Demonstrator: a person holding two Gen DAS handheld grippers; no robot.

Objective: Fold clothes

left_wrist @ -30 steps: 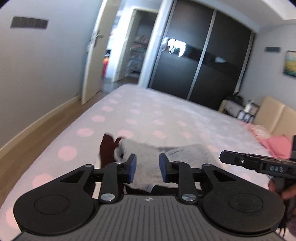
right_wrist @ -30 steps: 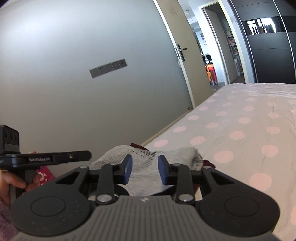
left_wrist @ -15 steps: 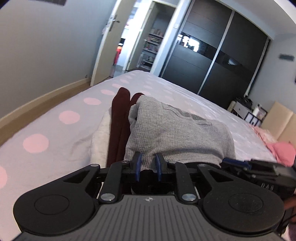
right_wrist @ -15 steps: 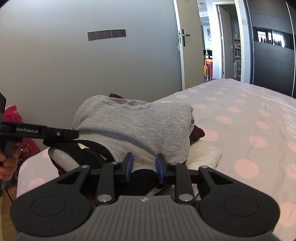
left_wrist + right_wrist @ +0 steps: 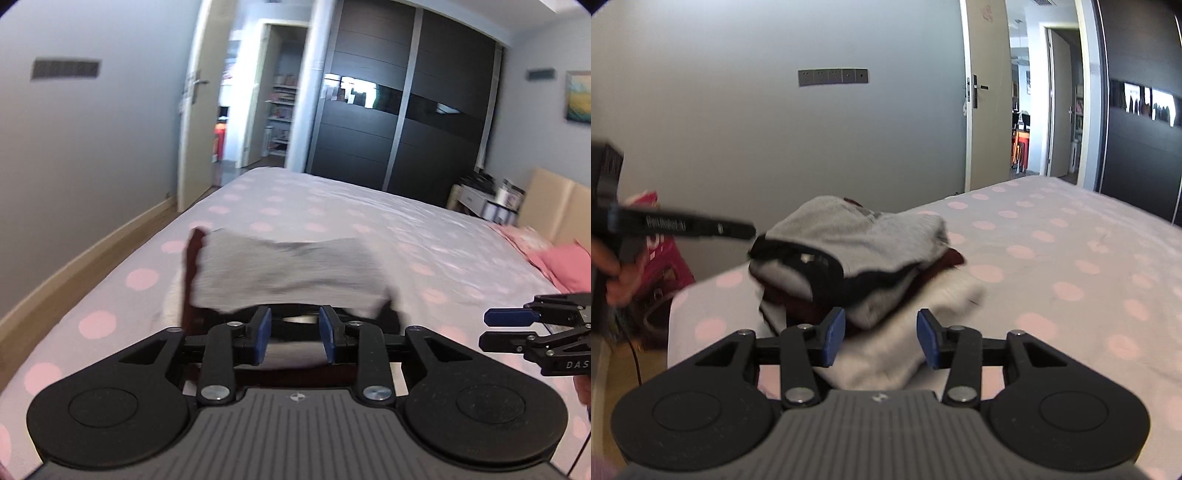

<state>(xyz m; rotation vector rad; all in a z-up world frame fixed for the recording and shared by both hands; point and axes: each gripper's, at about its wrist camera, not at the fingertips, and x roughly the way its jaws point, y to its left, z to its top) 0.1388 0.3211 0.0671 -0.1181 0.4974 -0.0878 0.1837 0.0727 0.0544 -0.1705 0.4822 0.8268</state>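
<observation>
"das" lettering on right claw

The room is bright with soft daylight. The open doorway is overexposed, nearly white, in the left wrist view. The glossy dark wardrobe carries a strong white glare of reflected windows, seen also in the right wrist view. Shadows are weak; a soft one lies under the stack of folded clothes.

The left wrist view has motion blur: the wall, the door and the grey garment are smeared, and only the gripper body is sharp. The right wrist view is clearer, with the clothes slightly smeared. Both pictures bend straight lines at the edges, and the corners are dark.
</observation>
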